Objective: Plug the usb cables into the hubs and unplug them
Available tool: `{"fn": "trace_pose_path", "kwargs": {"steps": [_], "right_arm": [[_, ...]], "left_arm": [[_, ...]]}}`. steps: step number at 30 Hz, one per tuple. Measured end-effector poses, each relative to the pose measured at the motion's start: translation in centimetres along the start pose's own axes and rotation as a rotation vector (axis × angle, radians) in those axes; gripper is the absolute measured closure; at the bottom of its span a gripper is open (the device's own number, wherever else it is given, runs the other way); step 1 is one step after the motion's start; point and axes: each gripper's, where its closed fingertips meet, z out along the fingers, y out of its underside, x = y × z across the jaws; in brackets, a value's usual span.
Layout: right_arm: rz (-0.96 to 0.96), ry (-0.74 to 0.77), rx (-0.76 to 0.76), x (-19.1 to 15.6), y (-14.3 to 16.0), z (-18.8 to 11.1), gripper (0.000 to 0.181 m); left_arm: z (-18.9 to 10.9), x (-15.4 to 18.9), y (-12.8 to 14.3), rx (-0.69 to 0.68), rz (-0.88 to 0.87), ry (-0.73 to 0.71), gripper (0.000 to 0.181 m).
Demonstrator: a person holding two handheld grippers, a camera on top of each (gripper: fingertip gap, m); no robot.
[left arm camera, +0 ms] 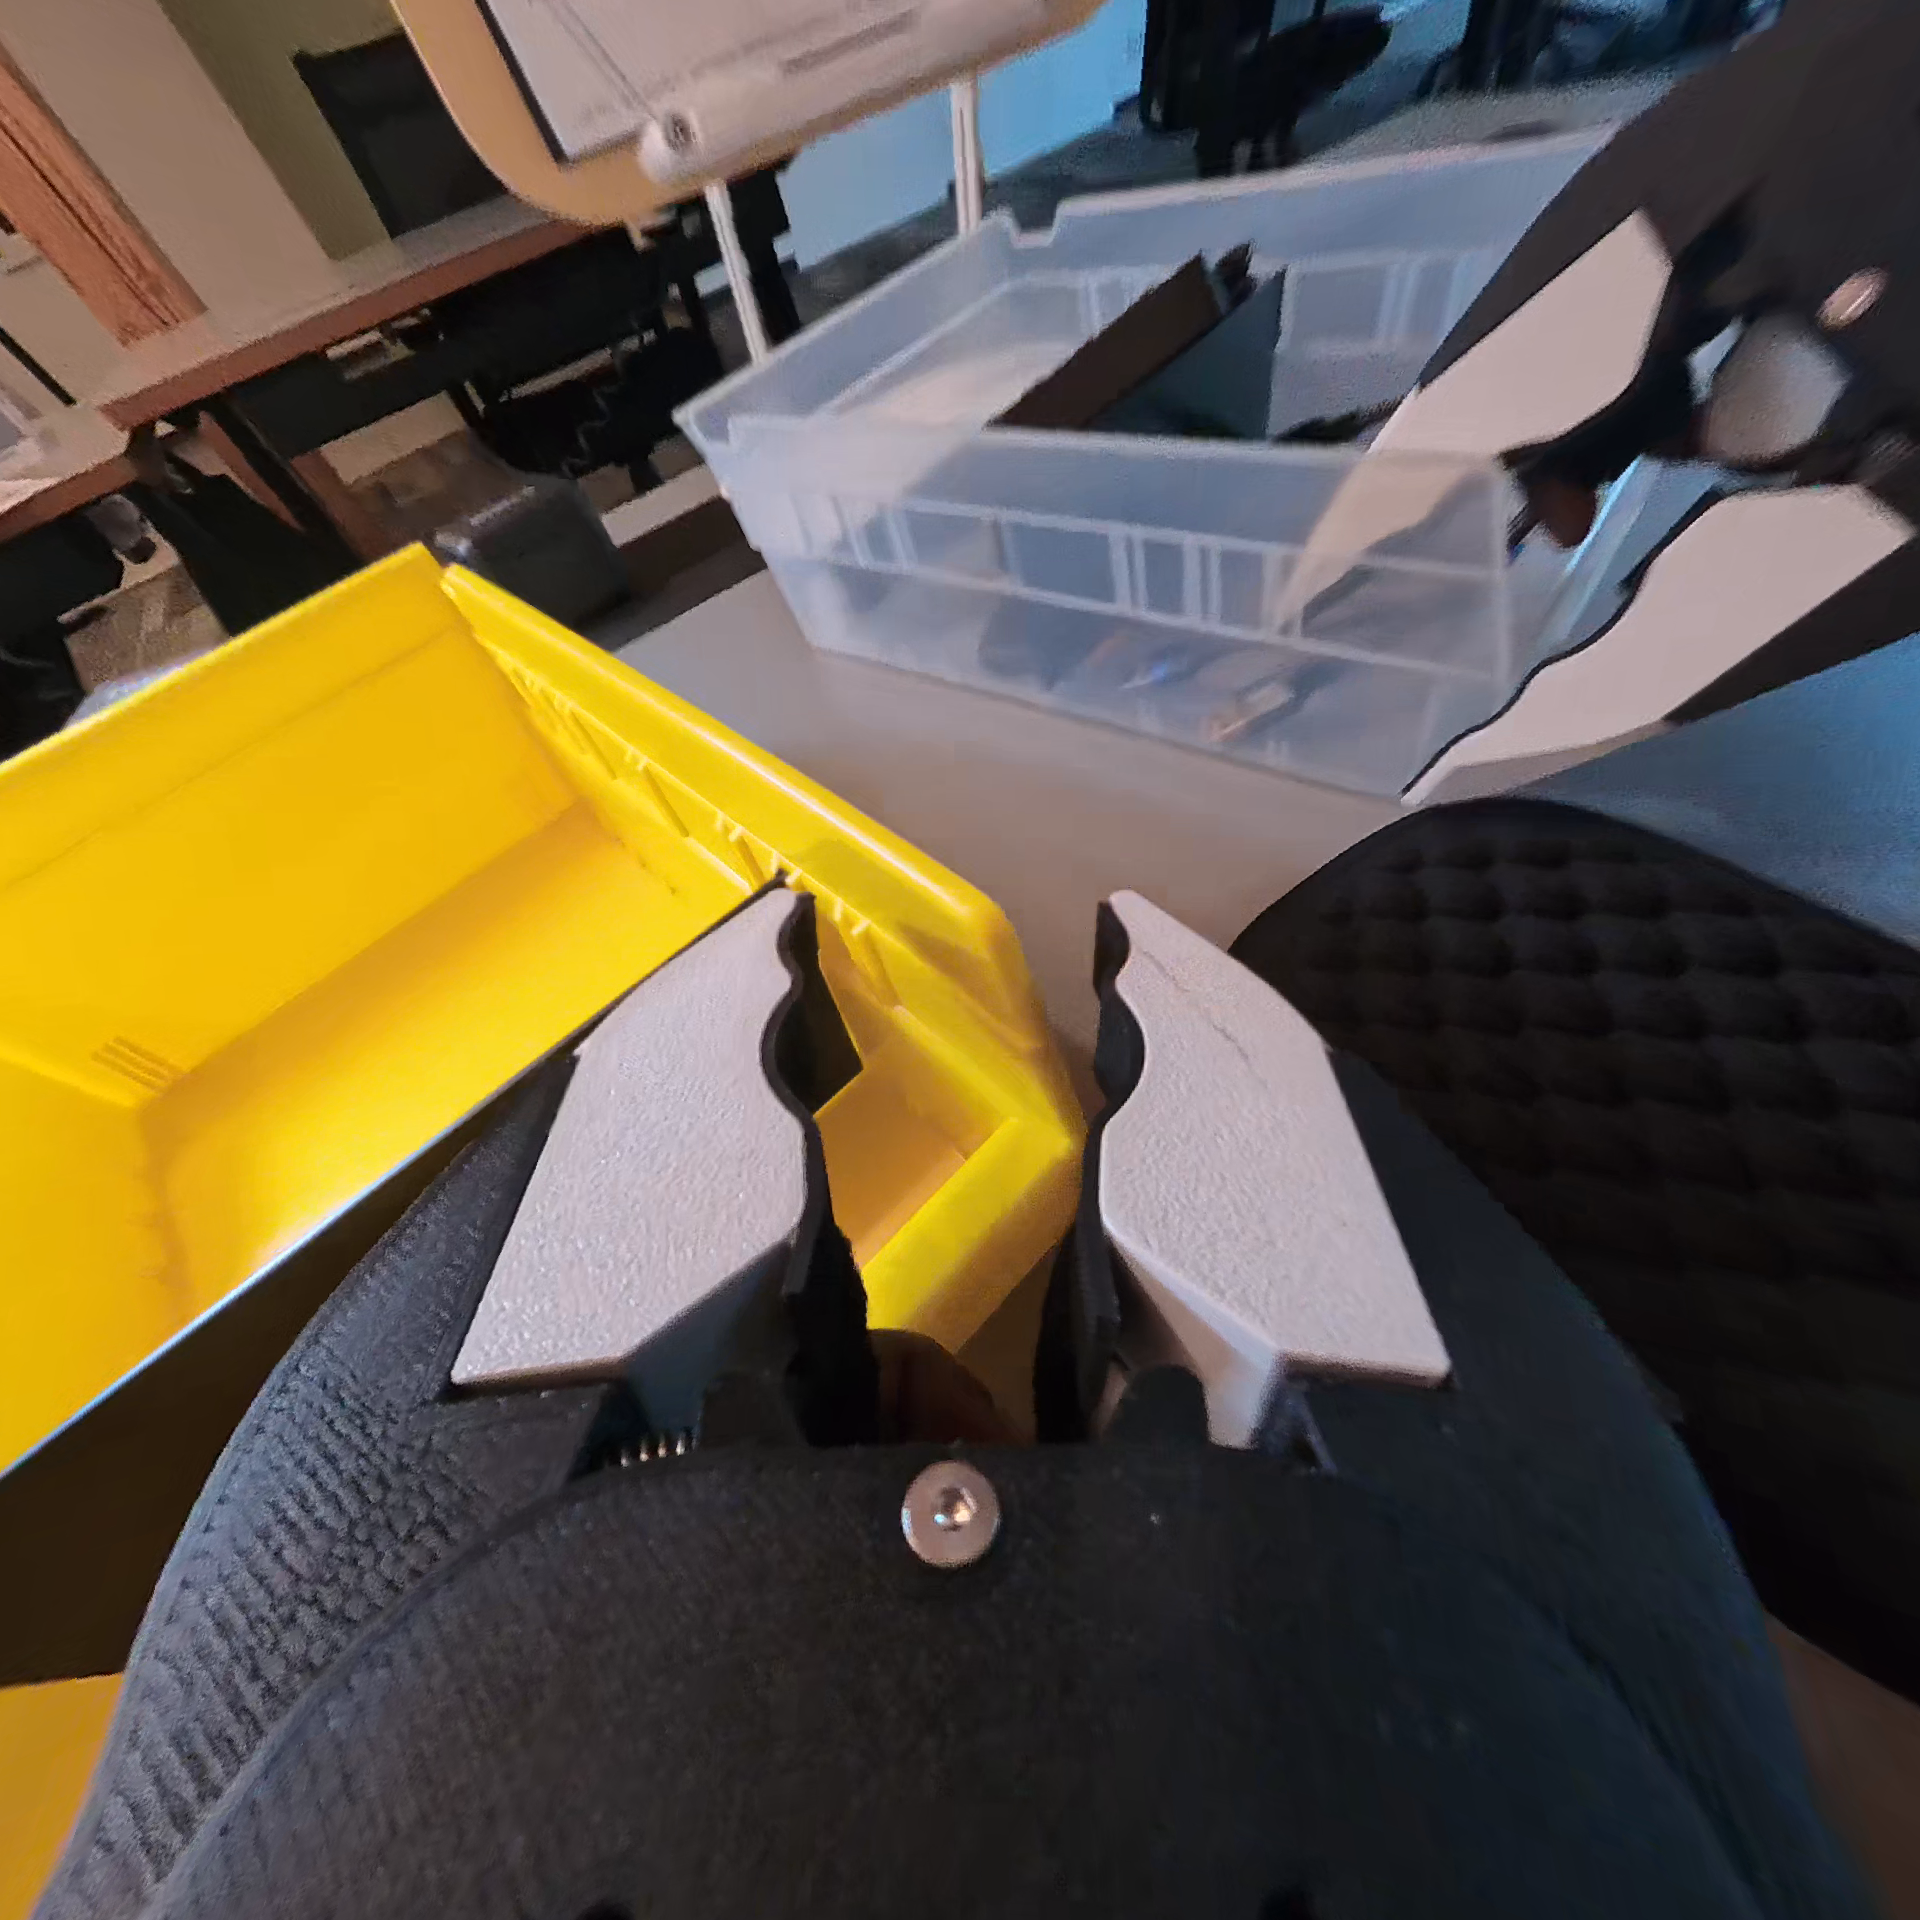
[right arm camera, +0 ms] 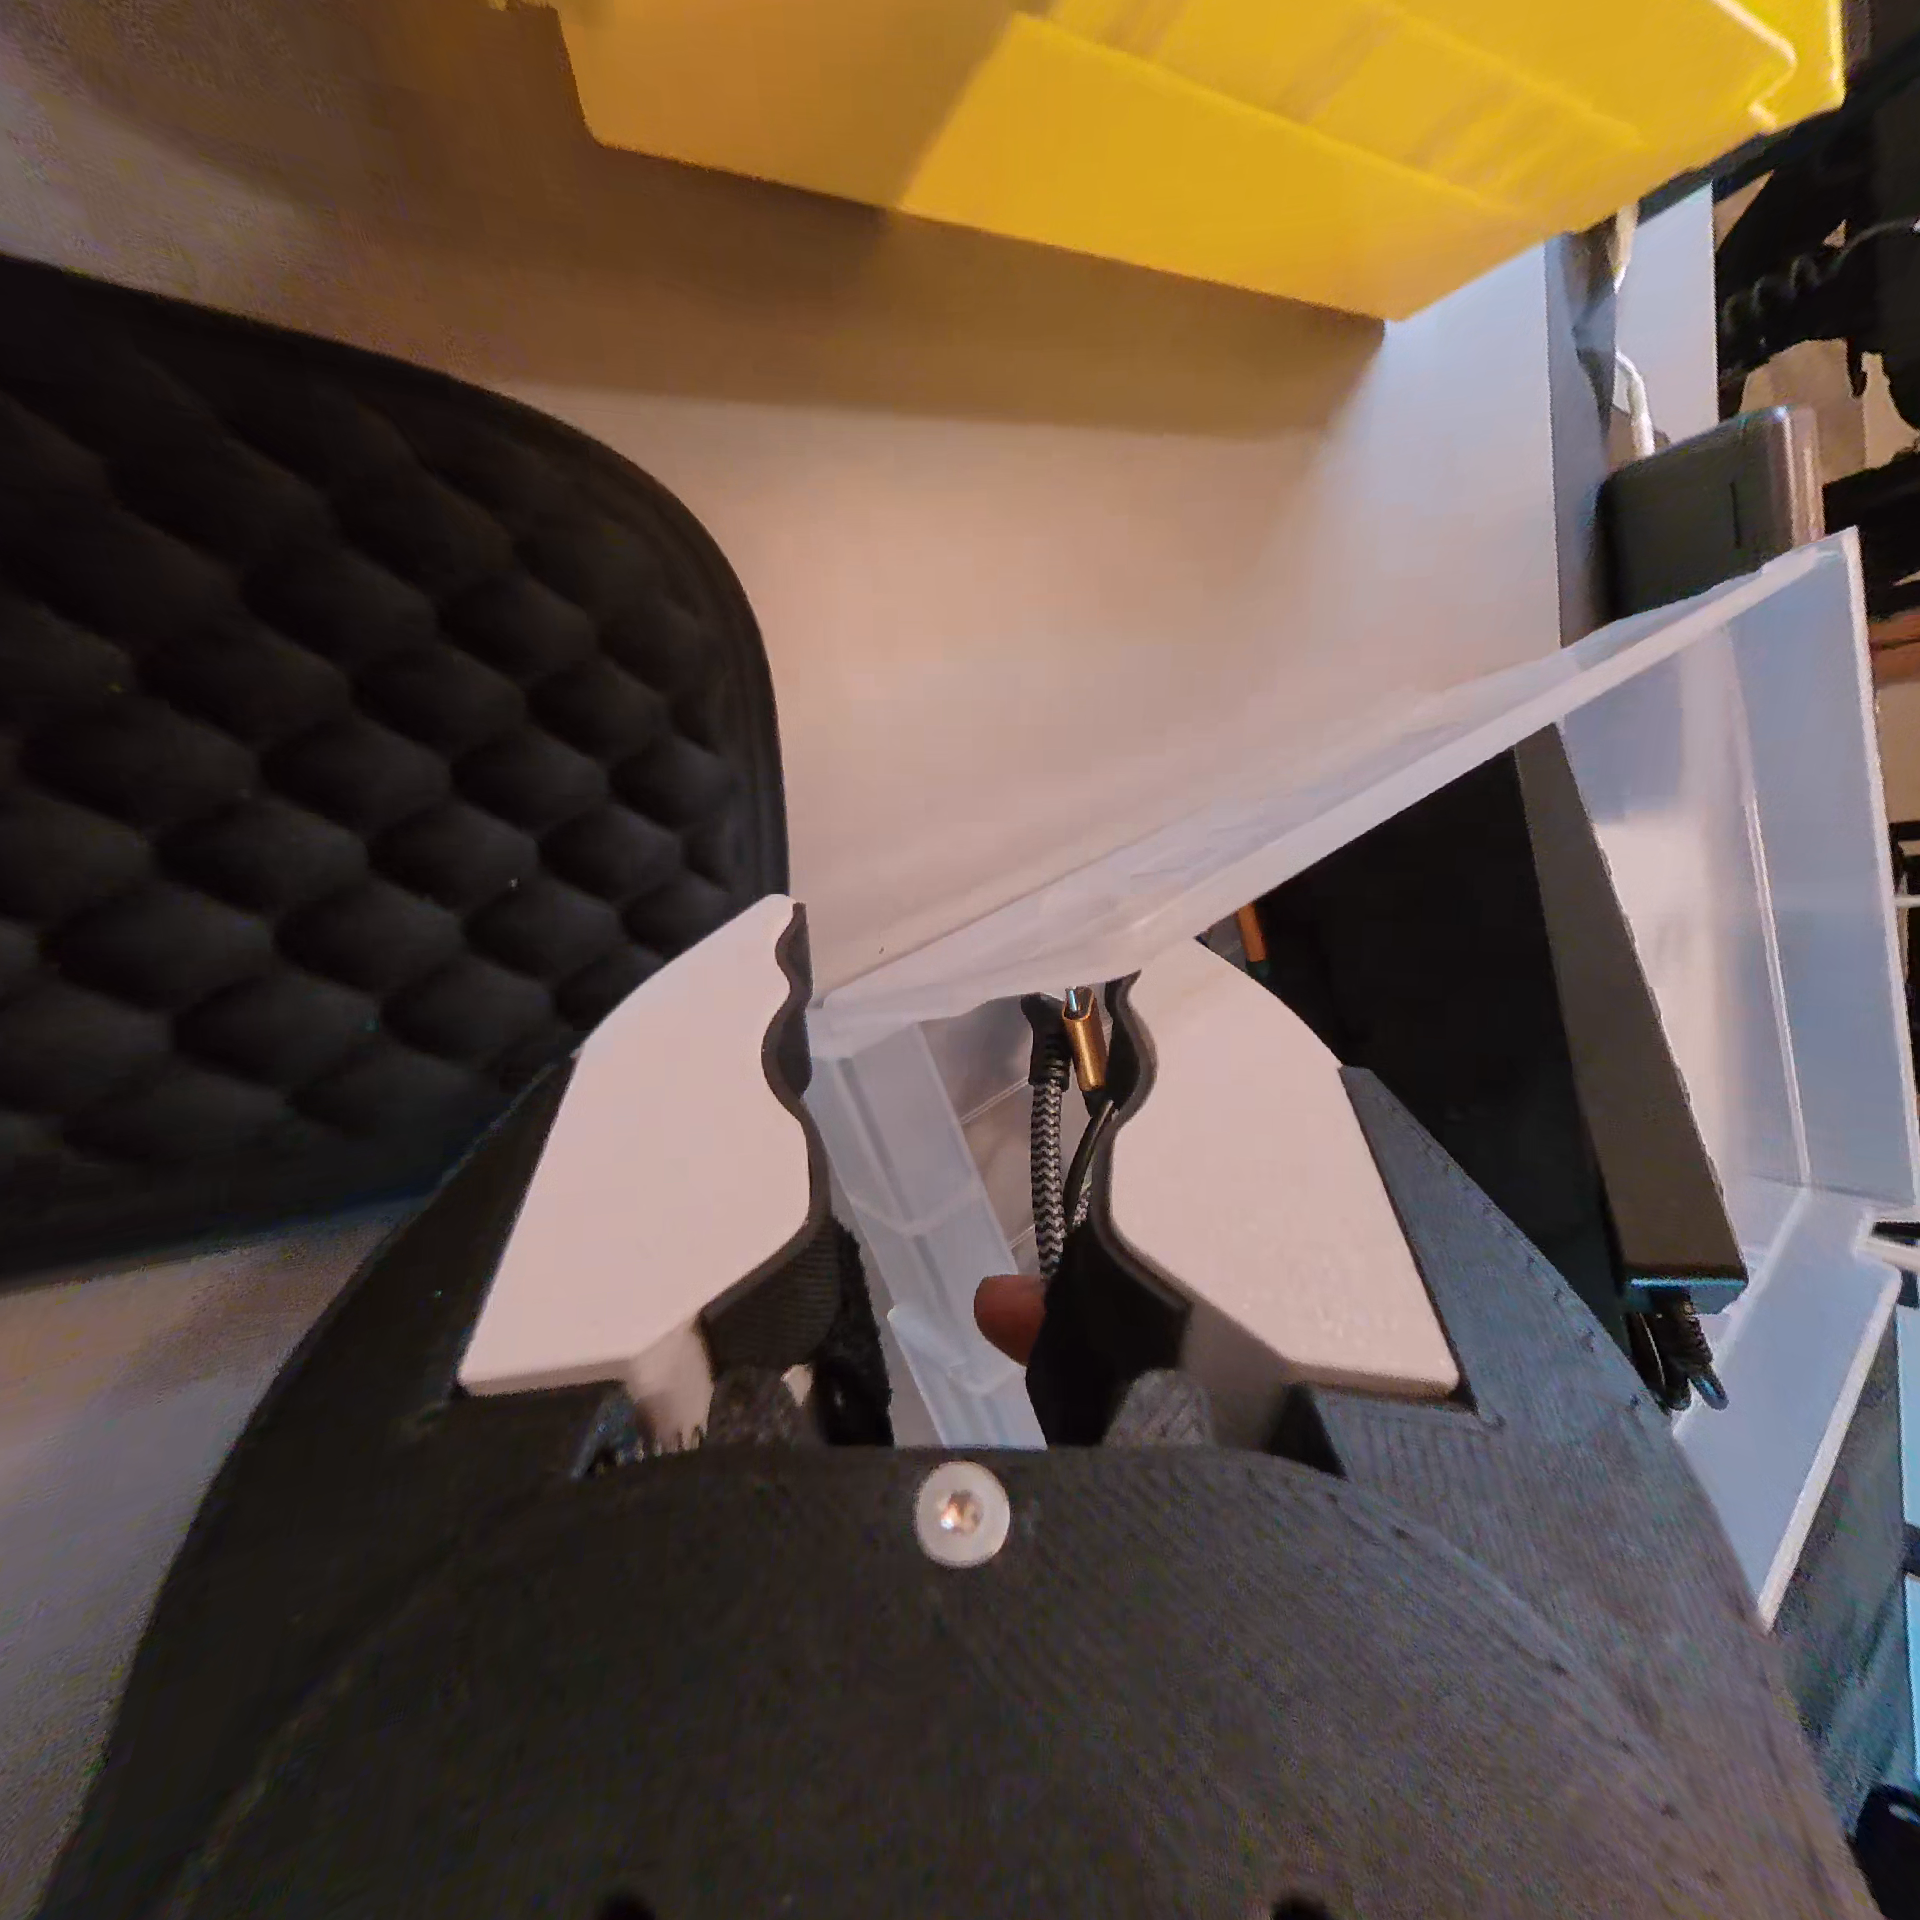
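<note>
A clear plastic bin (left arm camera: 1039, 540) on the table holds cables and a black flat device (left arm camera: 1122, 353). My right gripper (right arm camera: 961, 966) is open and straddles the bin's near corner wall (right arm camera: 1247, 831), with one finger outside and one inside. A braided cable with a gold plug (right arm camera: 1086, 1049) lies inside the bin, right against the inner finger. The black device (right arm camera: 1621, 1039) leans on the bin's far side. My left gripper (left arm camera: 951, 914) is open and empty at the corner of a yellow bin (left arm camera: 312, 935). The right gripper (left arm camera: 1351, 707) also shows in the left wrist view.
The yellow bin (right arm camera: 1247, 156) looks empty inside. A black egg-crate foam pad (left arm camera: 1610, 1091) lies on the pale table (left arm camera: 935, 748) between the two grippers; it also shows in the right wrist view (right arm camera: 312, 779). A dark grey box (right arm camera: 1704, 520) sits at the table's edge.
</note>
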Motion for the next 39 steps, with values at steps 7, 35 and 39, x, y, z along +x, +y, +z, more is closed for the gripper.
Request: {"fn": "trace_pose_path", "kwargs": {"steps": [7, 35, 39], "right_arm": [[-0.001, 0.004, 0.028, 0.4, -1.2, 0.9, 0.126], [0.522, -0.145, 0.753, -1.9, -14.7, -6.3, 0.096], [0.583, 0.005, 0.538, -1.4, -13.2, -1.5, 0.099]], "left_arm": [[-7.5, -7.0, -3.7, 0.378, -0.288, -0.183, 0.127], [-13.1, -12.3, 8.2, -0.099, -0.43, -0.364, 0.143], [-10.8, -12.8, 7.3, -0.004, -0.32, -0.409, 0.126]]}}
